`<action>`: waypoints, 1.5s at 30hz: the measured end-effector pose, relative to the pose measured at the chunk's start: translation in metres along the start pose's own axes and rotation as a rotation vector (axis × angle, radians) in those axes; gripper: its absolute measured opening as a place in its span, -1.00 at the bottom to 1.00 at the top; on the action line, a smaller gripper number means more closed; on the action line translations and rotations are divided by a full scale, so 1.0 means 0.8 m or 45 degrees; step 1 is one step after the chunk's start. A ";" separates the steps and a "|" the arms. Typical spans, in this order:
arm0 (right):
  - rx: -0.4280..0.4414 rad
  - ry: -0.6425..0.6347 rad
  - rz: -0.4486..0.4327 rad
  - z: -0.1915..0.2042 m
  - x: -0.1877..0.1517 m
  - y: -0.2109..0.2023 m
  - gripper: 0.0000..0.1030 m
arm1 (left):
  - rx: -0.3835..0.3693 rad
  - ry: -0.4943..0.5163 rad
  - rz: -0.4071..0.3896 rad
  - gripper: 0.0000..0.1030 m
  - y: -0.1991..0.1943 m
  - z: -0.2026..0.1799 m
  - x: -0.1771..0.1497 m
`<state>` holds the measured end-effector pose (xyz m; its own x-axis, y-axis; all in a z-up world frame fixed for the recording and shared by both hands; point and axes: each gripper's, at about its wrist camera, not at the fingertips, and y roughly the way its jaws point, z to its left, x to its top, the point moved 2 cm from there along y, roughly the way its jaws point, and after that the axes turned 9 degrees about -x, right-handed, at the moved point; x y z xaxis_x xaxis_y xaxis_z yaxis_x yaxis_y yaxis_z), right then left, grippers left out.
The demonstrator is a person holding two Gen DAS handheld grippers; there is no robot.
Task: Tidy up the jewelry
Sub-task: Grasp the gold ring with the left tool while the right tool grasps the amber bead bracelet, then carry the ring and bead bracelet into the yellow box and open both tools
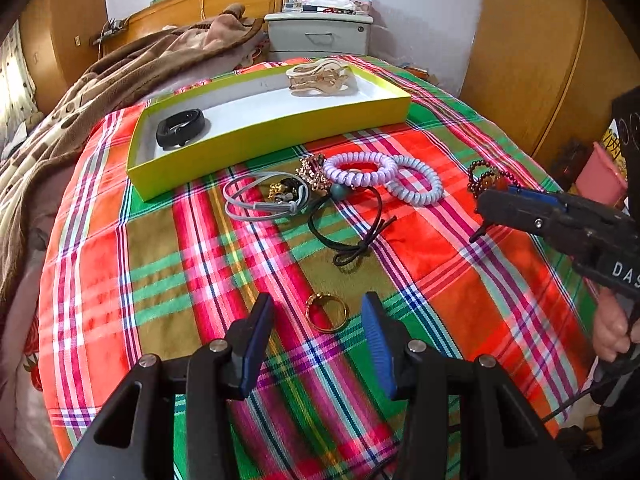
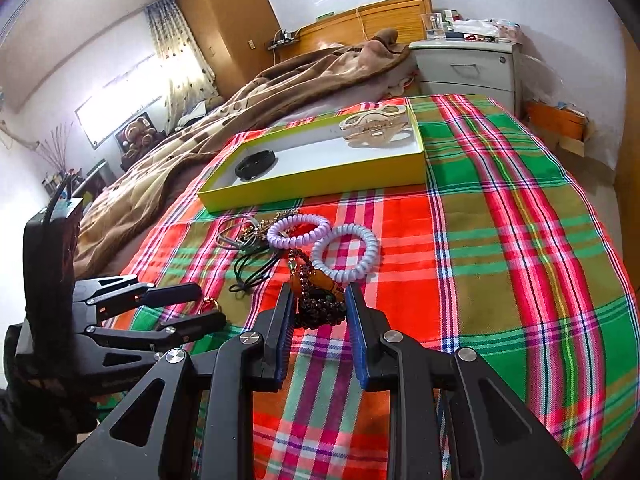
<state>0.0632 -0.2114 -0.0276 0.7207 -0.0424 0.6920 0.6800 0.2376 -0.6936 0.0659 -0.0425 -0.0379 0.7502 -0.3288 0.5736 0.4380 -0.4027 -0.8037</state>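
Observation:
A gold ring [image 1: 326, 312] lies on the plaid cloth between the tips of my open left gripper [image 1: 318, 312]. My right gripper [image 2: 320, 304] is open around a dark beaded bracelet [image 2: 320, 304] with an orange pendant; that bracelet also shows in the left wrist view [image 1: 486, 180]. A yellow-green tray [image 1: 280, 136] holds a black band [image 1: 182, 128] and a cream hair claw [image 1: 320, 76]. In front of it lie two lilac coil hair ties [image 1: 360, 168], [image 1: 418, 184], a grey cord bracelet [image 1: 260, 196], a crystal charm [image 1: 312, 170] and a black elastic [image 1: 352, 220].
The plaid cloth [image 1: 440, 260] covers the bed end. A brown blanket [image 1: 100, 80] is heaped at the left. A grey nightstand [image 1: 320, 32] stands behind the tray. Wooden wardrobes [image 1: 540, 60] stand to the right. The left gripper shows in the right wrist view [image 2: 200, 304].

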 end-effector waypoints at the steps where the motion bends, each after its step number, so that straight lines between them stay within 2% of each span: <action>1: 0.002 0.001 0.000 -0.001 0.000 0.000 -0.50 | 0.003 0.002 0.001 -0.09 0.000 0.000 0.000; 12: 0.004 0.011 -0.002 -0.003 0.002 0.000 -0.50 | 0.022 -0.010 -0.008 -0.56 -0.002 0.003 0.001; 29: -0.015 -0.017 -0.026 0.009 0.020 -0.003 -0.50 | 0.009 -0.068 -0.071 -0.56 -0.021 0.017 0.011; 45: -0.036 -0.107 -0.084 0.030 0.106 0.023 -0.50 | 0.058 -0.158 -0.191 -0.56 -0.049 0.072 0.067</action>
<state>0.1336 -0.1873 0.0228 0.6612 0.0245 0.7498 0.7300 0.2093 -0.6506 0.1174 0.0053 0.0152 0.7286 -0.1592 0.6662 0.5697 -0.3991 -0.7184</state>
